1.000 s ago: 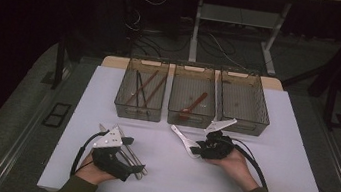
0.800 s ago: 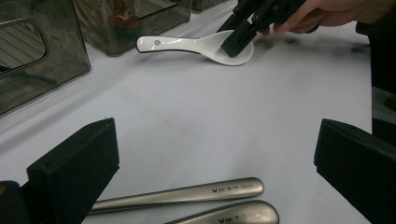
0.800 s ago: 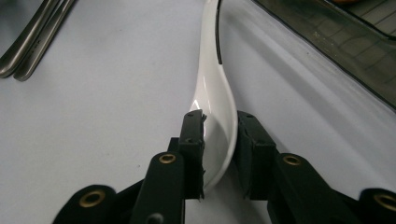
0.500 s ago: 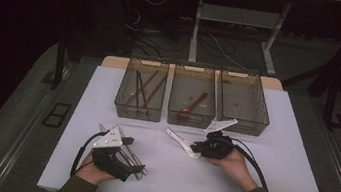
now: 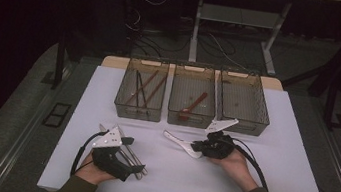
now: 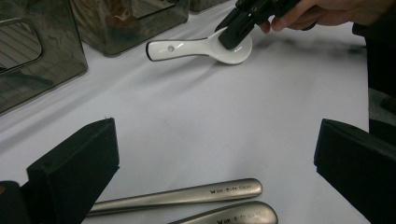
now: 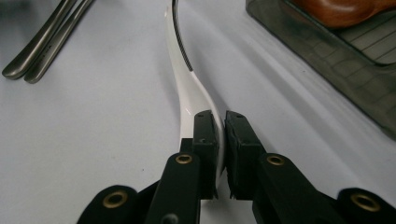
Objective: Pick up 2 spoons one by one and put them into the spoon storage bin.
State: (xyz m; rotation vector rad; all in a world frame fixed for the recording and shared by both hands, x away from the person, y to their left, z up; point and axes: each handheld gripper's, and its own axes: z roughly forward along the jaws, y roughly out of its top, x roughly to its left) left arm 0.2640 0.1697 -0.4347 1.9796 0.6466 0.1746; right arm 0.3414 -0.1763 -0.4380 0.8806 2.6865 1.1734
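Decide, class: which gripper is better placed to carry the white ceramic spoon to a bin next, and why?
The right gripper. Its jaws have just closed on the bowl rim of the white ceramic spoon, near the three bins. The left gripper stands open over two metal handles, apart from the spoon.

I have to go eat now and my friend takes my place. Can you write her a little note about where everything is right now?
Right gripper: shut on the white spoon, clamped at the bowl's rim, spoon on the table before the bins.
Left gripper: open, resting over two metal handles.
Left bin holds chopsticks, middle bin a wooden spoon, right bin looks empty.
Done: spoon gripped.
Left: probably lift it into a bin, then sort the metal pieces.
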